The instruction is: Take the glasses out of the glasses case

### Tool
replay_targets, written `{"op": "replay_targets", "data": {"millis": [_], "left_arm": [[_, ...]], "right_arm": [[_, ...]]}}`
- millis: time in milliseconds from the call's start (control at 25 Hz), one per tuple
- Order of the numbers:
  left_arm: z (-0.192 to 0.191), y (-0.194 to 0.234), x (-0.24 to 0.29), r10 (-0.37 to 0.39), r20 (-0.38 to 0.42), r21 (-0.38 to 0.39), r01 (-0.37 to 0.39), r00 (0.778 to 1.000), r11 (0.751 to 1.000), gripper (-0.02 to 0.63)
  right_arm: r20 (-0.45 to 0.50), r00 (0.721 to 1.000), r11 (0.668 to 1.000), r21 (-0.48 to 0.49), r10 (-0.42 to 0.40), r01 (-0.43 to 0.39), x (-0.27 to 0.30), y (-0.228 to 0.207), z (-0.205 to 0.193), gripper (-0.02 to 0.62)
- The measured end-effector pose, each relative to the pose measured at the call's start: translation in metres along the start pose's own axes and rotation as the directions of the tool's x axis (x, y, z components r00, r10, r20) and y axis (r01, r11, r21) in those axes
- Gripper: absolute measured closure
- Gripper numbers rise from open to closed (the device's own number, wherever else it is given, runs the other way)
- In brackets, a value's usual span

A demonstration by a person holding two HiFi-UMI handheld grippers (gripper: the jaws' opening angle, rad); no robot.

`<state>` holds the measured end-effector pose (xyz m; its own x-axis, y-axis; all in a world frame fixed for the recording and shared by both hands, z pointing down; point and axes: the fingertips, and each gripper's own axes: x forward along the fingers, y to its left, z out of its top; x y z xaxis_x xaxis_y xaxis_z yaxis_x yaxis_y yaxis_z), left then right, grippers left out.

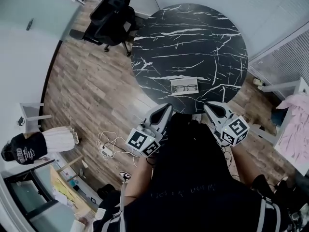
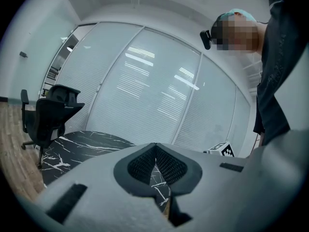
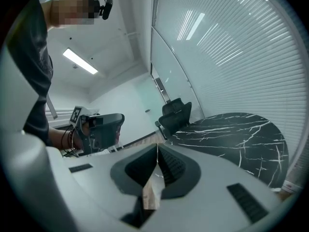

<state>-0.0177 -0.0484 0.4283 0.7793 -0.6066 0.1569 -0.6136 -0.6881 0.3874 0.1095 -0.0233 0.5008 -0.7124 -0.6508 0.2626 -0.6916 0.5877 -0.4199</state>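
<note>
Glasses case (image 1: 184,86) lies on the desk (image 1: 193,37) just ahead, between my left hand-held gripper (image 1: 163,113) and right hand-held gripper (image 1: 216,111), long axis crosswise; both jaw pairs closed, empty.

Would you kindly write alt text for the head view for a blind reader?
Seen from above, a pale glasses case with the glasses showing in it lies near the front edge of a round black marble table. The left gripper and right gripper hang short of it, jaws together, empty.
</note>
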Motion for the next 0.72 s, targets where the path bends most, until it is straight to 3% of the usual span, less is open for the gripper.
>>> {"op": "replay_targets", "data": {"millis": [480,720], "left_arm": [[-0.007,0.032,0.017,-0.005,-0.044,0.016,0.005,0.999,1.0,0.588],[-0.033,0.057,0.028,-0.013,-0.109,-0.009,0.012,0.994,1.0,0.588]], "right_arm": [[-0.122,0.992,0.998,-0.056,-0.01,0.003,0.038,-0.015,-0.016,0.565],[-0.246,0.968,0.982,-0.191,-0.053,0.005,0.072,-0.033,-0.036,0.563]]}}
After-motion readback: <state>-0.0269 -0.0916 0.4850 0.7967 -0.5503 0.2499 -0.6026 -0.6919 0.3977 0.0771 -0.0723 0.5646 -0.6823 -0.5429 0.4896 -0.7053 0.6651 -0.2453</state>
